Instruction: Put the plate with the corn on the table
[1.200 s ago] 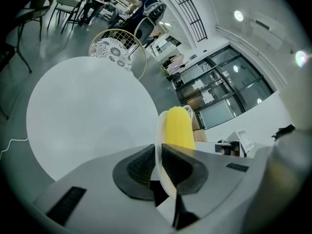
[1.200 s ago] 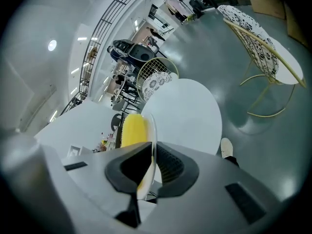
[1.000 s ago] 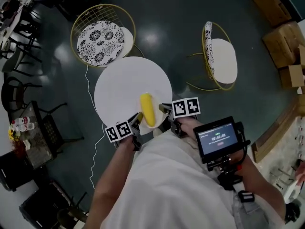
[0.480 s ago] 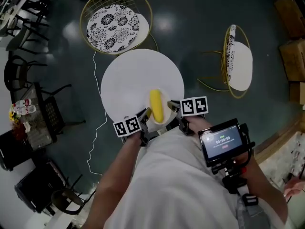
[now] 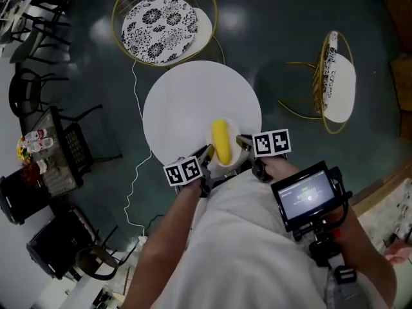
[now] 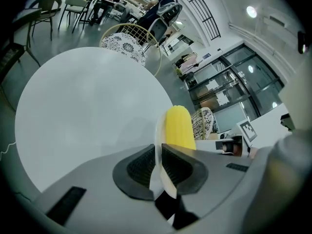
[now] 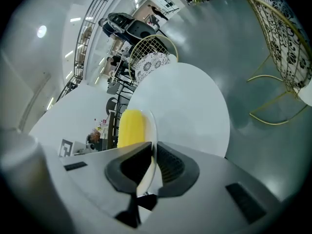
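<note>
We pinch the small white plate [image 5: 232,154] by opposite rims, the left gripper [image 5: 206,153] and the right gripper [image 5: 243,141] each clamped on its edge. This way the yellow corn cob [image 5: 221,140] rides level above the near edge of the round white table [image 5: 187,102].

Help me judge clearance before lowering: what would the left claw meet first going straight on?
The left claw is shut on the plate rim; straight past it lies the corn, then probably the white table, though depth is unclear.
</note>
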A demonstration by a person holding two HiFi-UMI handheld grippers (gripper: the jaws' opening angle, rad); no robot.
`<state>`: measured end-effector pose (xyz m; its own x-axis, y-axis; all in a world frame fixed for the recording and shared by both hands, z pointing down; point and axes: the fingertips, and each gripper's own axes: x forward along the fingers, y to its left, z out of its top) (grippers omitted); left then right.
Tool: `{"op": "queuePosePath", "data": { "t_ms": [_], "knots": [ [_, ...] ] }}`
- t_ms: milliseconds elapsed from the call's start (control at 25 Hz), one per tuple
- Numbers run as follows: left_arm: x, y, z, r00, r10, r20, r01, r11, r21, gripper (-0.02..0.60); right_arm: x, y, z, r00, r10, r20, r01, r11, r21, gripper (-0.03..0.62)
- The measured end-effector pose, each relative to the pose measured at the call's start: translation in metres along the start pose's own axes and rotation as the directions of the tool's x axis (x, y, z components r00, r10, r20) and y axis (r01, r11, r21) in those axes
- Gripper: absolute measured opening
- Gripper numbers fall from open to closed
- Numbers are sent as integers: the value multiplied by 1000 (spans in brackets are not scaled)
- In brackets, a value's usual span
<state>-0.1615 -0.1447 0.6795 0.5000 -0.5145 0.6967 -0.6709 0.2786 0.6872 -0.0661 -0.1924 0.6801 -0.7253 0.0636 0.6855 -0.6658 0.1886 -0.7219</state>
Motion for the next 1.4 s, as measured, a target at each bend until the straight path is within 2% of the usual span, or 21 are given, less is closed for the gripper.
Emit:
{"op": "queuePosePath", "data": {
  "t_ms": [280,440,640,840,1400],
  "knots": [
    [7,21,2,1000,3,6,-2,1000,-10,46,21,-4,2,1000,1,-31,-2,1000,-25,37],
    [14,31,2,1000,28,-9,-28,1000,1,46,27,-10,2,999,-13,-46,11,999,-44,37],
    [18,27,2,999,39,-14,-39,999,31,46,26,-16,2,999,-20,-45,18,999,-51,38],
    [19,24,2,999,44,-3,-44,999,18,46,23,-17,4,999,-19,-32,17,998,-54,38],
    [43,22,34,996,79,37,-79,997,-4,48,32,-25,47,1000,-29,-12,27,995,-97,38]
  ]
}}
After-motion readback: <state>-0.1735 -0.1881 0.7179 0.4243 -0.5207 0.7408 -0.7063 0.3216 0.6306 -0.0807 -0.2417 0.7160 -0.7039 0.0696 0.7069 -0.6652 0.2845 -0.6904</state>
